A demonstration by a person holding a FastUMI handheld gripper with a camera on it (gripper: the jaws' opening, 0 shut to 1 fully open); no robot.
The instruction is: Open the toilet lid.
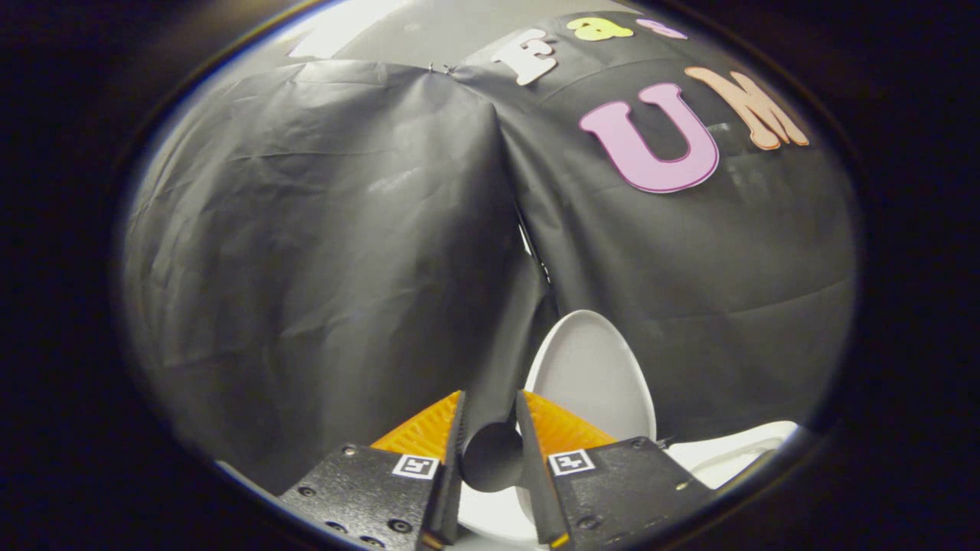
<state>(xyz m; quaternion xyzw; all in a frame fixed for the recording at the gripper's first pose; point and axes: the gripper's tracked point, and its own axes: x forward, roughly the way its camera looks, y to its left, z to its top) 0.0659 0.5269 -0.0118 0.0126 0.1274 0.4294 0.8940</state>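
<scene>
One task object: toilet lid (589, 375), a smooth, plain white oval with a thin raised rim running around its edge.
Lid position: raised, standing nearly upright, with its broad pale face turned toward the camera and its rounded top leaning back against the black cloth wall (321, 229).
Lid location: just ahead of the fingers and slightly to the right of them; the right finger overlaps its lower left part.
Lid surface: matte, evenly lit, a soft grey shading across the middle, no marks visible.
Toilet body (735, 451): white, curving away below and to the right of the lid; a white patch of it also shows low between the fingers.
Gripper (491, 417): two fingers rise side by side with a narrow gap between them.
Jaws: slightly parted, not pressing on anything; neither finger grips the lid.
Between the fingers: a dark rounded shape sits in the gap; what it is cannot be told.
Finger pads (429, 428): ribbed inner faces, angled toward each other.
Finger mounts: dark, textured blocks with screws, each bearing a small square black-and-white marker (416, 466).
Backdrop: wrinkled black cloth hangs in two panels that meet at a fold behind the lid.
Above the cloth: a pale, bright strip of surface (360, 30).
</scene>
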